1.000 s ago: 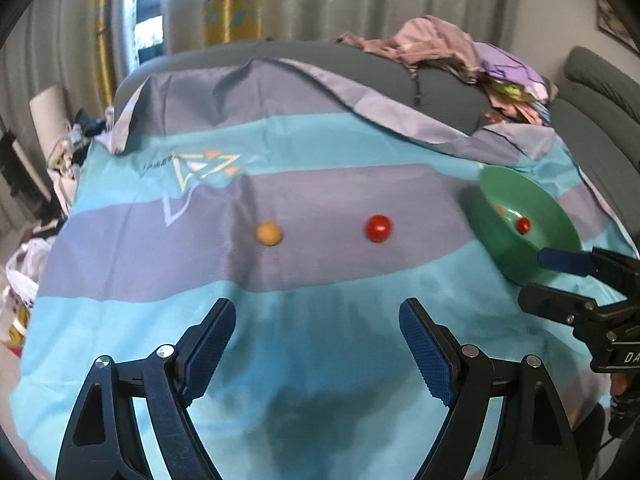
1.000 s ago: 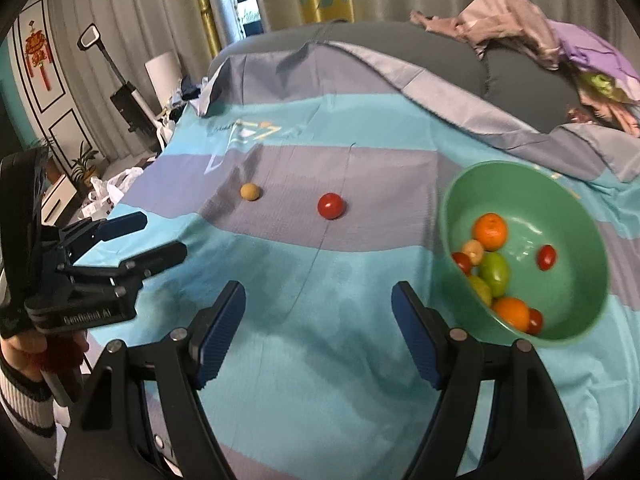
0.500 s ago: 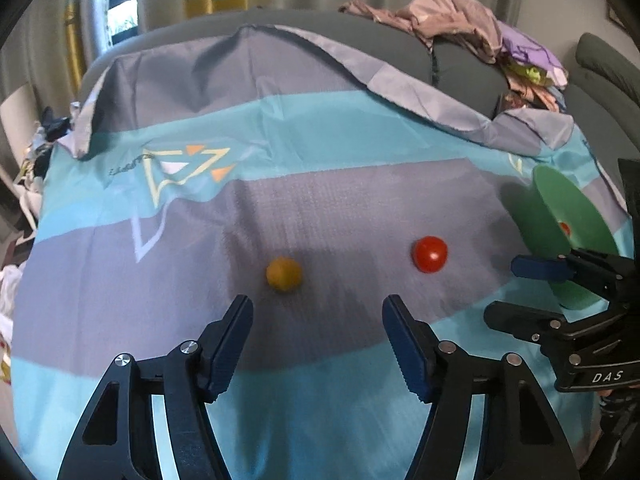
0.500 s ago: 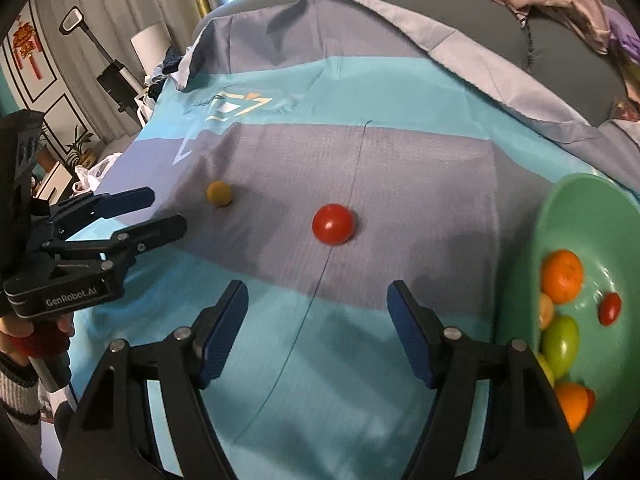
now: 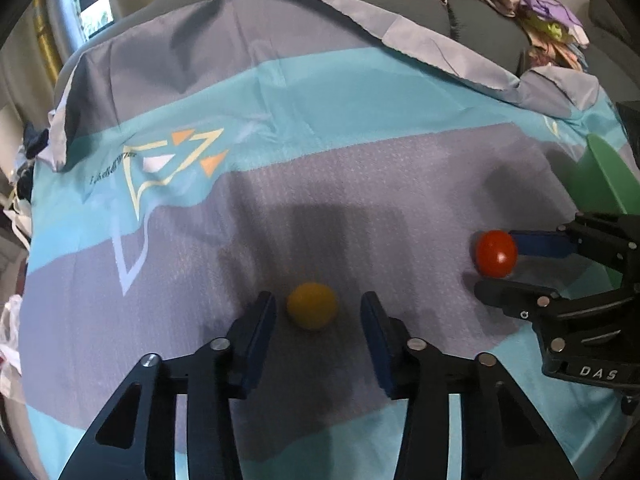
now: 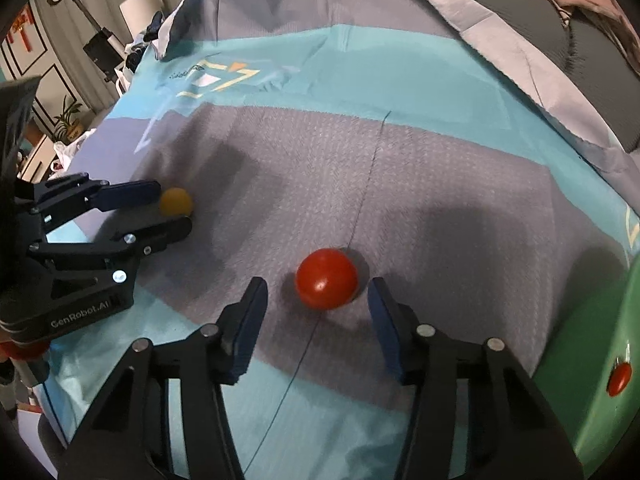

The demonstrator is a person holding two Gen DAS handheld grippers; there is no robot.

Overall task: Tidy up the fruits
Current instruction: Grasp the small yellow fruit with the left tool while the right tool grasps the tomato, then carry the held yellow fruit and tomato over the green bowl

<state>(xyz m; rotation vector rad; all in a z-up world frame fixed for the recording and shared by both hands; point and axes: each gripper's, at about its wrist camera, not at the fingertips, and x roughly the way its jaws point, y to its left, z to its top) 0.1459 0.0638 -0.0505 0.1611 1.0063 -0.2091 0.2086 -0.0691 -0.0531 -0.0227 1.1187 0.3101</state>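
A teal and grey cloth [image 5: 280, 184] covers the surface. The green bowl [image 6: 592, 360] sits at its right edge with a small red fruit [image 6: 619, 378] inside. The left tool [image 5: 318, 316] has just been closing, its jaws either side of the yellow fruit [image 5: 312, 306], not yet pressing. The right tool [image 6: 318, 300] has likewise been closing around the red tomato [image 6: 326, 279], still released.

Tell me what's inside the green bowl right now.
Only one small red fruit shows inside the green bowl, at the right edge of the right wrist view. The rest of the bowl's inside lies outside the frame, so anything else in it cannot be seen.
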